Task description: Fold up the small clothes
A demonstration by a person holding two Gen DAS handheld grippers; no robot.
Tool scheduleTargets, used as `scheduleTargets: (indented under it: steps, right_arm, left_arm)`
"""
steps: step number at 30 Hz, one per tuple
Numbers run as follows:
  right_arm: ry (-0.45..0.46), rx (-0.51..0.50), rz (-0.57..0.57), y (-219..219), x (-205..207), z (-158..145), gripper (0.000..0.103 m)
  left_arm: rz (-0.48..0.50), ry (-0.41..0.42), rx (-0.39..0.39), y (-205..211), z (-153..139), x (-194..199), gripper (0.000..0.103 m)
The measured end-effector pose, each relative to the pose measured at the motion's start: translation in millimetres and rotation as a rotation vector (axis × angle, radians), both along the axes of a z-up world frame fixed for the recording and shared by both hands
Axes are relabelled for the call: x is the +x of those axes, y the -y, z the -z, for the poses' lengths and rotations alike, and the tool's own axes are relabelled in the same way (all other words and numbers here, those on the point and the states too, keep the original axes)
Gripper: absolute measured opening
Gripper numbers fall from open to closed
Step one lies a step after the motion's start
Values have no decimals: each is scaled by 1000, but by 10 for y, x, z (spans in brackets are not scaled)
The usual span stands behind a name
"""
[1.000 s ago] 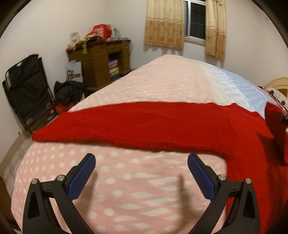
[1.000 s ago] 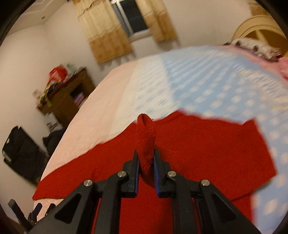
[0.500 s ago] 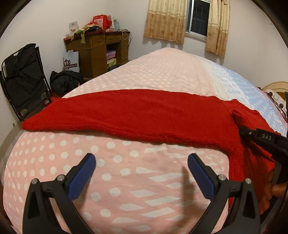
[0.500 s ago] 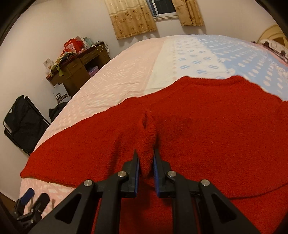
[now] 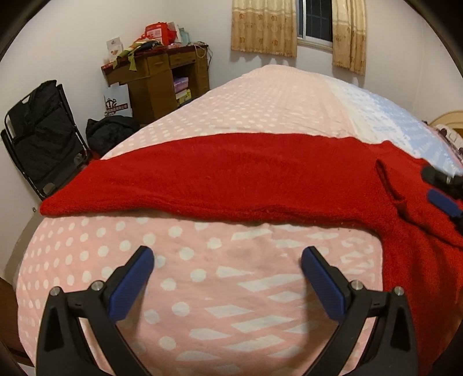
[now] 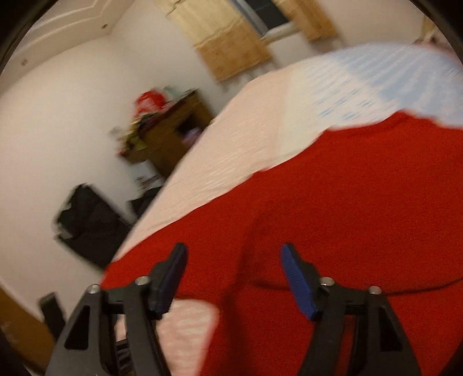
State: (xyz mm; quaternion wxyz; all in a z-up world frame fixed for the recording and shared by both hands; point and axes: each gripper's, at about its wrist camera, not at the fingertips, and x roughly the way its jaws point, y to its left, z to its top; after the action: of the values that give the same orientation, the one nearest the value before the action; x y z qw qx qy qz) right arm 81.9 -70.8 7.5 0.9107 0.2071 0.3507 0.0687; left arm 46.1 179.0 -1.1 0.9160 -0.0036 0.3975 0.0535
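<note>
Left wrist: red sweater (image 5: 246,179) on bed (image 5: 260,98)

White walls (image 5: 72,43), curtained window (image 5: 314,20), wooden desk (image 5: 156,84).

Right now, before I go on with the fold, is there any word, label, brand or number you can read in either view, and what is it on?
No text can be read in either view.
White paper bag beside the wooden desk: dark crest and a red banner, lettering too small.
White card on the desk: print too small.
Red package on the desk: markings too small.
Right wrist view: motion-blurred, nothing legible.
</note>
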Motion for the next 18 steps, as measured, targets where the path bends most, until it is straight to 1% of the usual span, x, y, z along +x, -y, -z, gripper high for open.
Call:
scheduleTargets:
  steps: [2, 3, 4, 6, 8, 9, 10, 12, 13, 15, 16, 18]
  right_arm:
    - [-51, -64, 29, 17, 40, 77, 47]
    - [-77, -95, 32, -6, 63, 158, 47]
    - [-84, -120, 31, -31, 77, 219, 47]
    - [-28, -210, 30, -146, 12, 248, 47]
    - [-27, -260, 25, -193, -26, 239, 47]
    - [-27, -269, 23, -202, -19, 240, 47]
    - [-23, -272, 22, -186, -36, 259, 47]
    - [-9, -259, 23, -157, -75, 257, 47]
    - [-8, -255, 24, -149, -70, 253, 47]
    - [-5, -252, 23, -138, -67, 260, 47]
    - [-5, -252, 23, -135, -54, 263, 47]
    - [-5, -252, 22, -135, -43, 261, 47]
  left_arm:
    - [-2, -2, 12, 11, 1, -2, 103]
    - [-3, 1, 2, -8, -6, -10, 103]
    - [-10, 9, -16, -43, -23, -25, 103]
    - [-44, 37, -74, -175, -91, -70, 103]
    - [-95, 77, -140, -405, -174, -123, 103]
    - [-139, 102, -161, -548, -217, -141, 103]
    - [-221, 131, -166, -761, -281, -155, 103]
    - [-320, 158, -159, -1040, -348, -151, 103]
    - [-395, 168, -144, -1245, -387, -137, 103]
    - [-475, 160, -142, -1500, -393, -86, 103]
    - [-516, 147, -159, -1663, -374, -43, 102]
    - [-575, 137, -206, -1920, -306, 16, 96]
